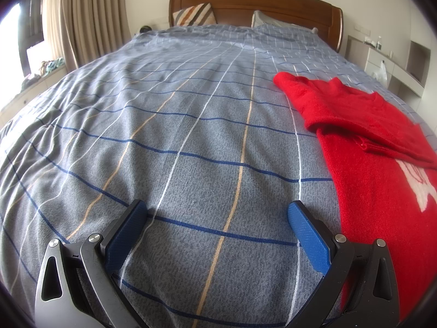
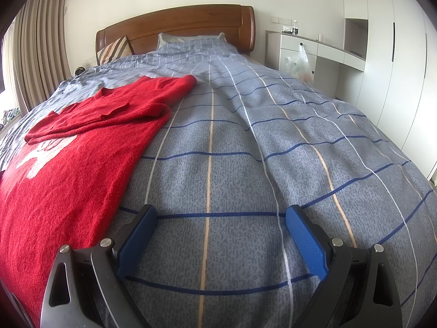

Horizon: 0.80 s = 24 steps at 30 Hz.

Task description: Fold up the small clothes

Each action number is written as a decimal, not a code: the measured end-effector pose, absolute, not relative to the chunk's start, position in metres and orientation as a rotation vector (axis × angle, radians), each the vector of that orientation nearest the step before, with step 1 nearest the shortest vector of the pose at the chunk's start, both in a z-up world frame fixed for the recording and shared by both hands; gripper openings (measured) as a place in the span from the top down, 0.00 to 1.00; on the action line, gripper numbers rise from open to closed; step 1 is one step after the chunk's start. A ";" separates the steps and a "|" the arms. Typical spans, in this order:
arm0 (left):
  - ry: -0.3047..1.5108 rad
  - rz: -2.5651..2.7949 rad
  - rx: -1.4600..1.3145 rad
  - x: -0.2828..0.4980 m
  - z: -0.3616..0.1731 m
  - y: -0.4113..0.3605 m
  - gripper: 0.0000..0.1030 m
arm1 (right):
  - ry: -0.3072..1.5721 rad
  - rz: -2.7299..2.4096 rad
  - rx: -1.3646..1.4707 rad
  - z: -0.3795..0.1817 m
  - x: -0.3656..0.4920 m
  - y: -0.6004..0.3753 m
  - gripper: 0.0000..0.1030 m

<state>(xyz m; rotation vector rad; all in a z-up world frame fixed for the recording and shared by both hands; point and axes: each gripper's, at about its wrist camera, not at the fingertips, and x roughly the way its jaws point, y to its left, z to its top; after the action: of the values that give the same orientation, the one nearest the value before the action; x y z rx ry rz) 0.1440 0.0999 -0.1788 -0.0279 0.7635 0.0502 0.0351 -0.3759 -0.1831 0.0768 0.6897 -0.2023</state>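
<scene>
A red knit sweater [image 1: 382, 169] with a white motif lies flat on the bed, both sleeves folded across its chest. It fills the right side of the left wrist view and the left side of the right wrist view [image 2: 68, 158]. My left gripper [image 1: 217, 210] is open and empty, just left of the sweater's edge, low over the bedspread. My right gripper [image 2: 221, 214] is open and empty, just right of the sweater's other edge.
The blue-grey checked bedspread [image 1: 164, 136] covers the whole bed. Pillows [image 2: 114, 49] and a wooden headboard [image 2: 191, 24] are at the far end. Curtains [image 1: 90, 13] hang on the left; a white desk [image 2: 314, 49] and wardrobe [image 2: 396, 54] stand on the right.
</scene>
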 end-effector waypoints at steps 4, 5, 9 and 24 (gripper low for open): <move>0.763 0.050 -0.028 0.144 -0.179 0.100 0.00 | 0.690 -0.203 0.077 -0.183 0.035 -0.376 0.08; 0.763 0.050 -0.028 0.144 -0.179 0.100 0.00 | 0.690 -0.202 0.077 -0.183 0.035 -0.376 0.08; 0.763 0.050 -0.028 0.144 -0.179 0.100 0.00 | 0.689 -0.202 0.077 -0.183 0.035 -0.376 0.08; 0.858 -0.014 -0.044 0.133 -0.155 0.106 0.01 | 0.839 -0.304 0.014 -0.131 0.025 -0.359 0.09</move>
<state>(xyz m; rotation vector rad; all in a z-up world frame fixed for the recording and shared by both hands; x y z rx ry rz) 0.1330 0.1058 -0.1547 -0.0439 0.8582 -0.0138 0.0252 -0.3594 -0.1314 0.0136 0.8386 -0.3043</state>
